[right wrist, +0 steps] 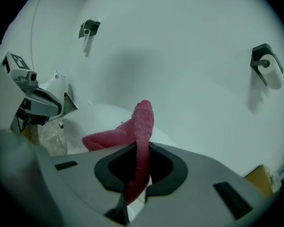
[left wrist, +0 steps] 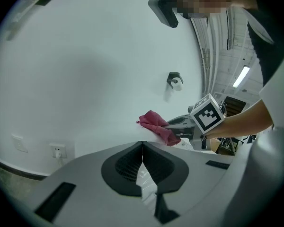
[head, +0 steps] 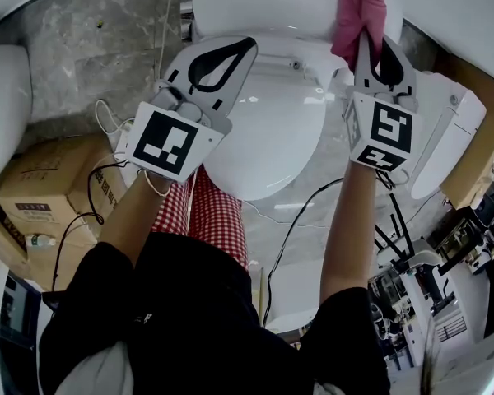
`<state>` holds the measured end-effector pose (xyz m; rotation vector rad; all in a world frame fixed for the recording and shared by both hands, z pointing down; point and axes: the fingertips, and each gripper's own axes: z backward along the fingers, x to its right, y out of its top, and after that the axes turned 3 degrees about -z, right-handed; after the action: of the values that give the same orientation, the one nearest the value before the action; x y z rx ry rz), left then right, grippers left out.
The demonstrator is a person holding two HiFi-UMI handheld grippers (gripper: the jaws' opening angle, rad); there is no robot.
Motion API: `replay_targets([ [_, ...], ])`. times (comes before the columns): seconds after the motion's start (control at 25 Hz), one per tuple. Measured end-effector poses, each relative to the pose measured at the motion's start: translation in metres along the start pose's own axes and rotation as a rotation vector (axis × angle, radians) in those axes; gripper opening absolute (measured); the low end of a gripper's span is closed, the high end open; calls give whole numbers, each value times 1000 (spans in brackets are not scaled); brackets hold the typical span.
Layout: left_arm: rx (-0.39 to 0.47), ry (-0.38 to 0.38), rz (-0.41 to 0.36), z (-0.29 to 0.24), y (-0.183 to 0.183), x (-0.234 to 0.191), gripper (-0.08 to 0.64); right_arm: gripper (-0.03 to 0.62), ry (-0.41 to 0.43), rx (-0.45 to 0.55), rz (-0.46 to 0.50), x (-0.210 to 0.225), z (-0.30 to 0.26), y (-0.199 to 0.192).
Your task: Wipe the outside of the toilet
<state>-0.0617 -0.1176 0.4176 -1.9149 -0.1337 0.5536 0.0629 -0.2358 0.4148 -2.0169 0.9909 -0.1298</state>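
The right claw [head: 375, 54] pinches a pink cloth [head: 358, 11] at the toilet [head: 267, 138] tank's right corner, while the left claw [head: 222, 60] hovers closed and empty.

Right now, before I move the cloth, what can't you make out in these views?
Toilet base and sides: head view, hidden under its lid, the left gripper and the person's checked trousers.
Toilet's rear: head view, cut off by the top edge.
Surface under the pink cloth: covered by it where the right gripper holds it, all views.
Cardboard box label print: head view, too small.
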Motion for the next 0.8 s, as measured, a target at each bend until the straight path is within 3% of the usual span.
replay_targets([
  [0.28, -5, -14, -6, -6, -1, 8, 9, 55, -56, -22, -54, 28, 6, -21],
  [0.48, -9, -23, -7, -8, -1, 13, 9, 55, -76, -43, -42, 38, 8, -29],
  [0.8, -19, -24, -2, -9, -6, 15, 9, 54, -146, -64, -126, 63, 12, -54],
])
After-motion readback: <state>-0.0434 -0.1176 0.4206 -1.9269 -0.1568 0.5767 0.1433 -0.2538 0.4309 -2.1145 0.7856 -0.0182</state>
